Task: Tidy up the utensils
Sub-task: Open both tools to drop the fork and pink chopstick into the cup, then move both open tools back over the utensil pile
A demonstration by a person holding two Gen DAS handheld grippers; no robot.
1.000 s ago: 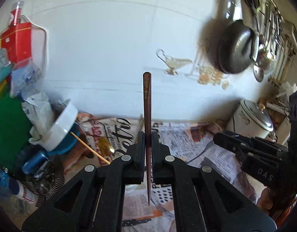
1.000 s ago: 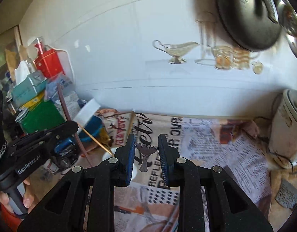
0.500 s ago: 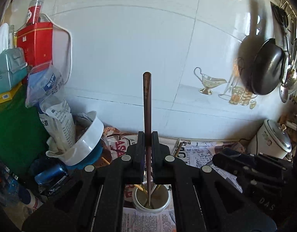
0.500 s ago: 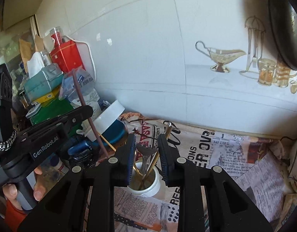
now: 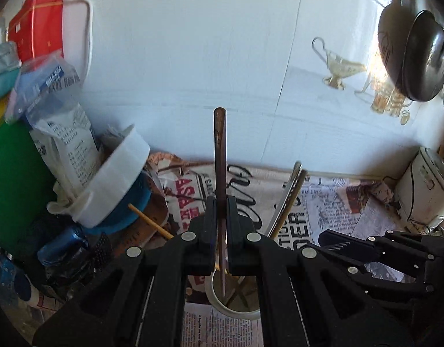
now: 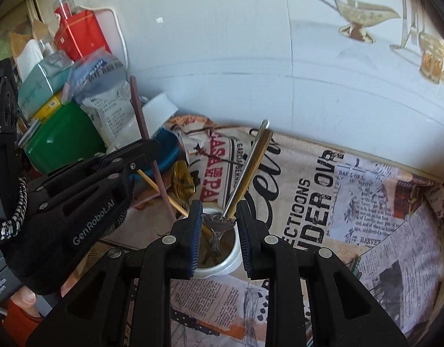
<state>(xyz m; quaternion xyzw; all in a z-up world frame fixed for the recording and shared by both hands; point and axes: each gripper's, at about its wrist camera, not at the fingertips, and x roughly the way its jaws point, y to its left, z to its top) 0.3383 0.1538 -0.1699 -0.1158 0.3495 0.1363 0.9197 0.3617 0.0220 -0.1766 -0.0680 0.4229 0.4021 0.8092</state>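
On my left gripper, the black housing reads "GenRobot.AI" in pale letters. The newspaper sheet spread over the worktop shows big black "ECTIONS" and "DER OVR", cut off at their starts, and small print "T. HARVEY" lower right. Red letters near the white cup read "ASA" and "PA", the rest hidden. The blue-topped bag carries print too small to read.
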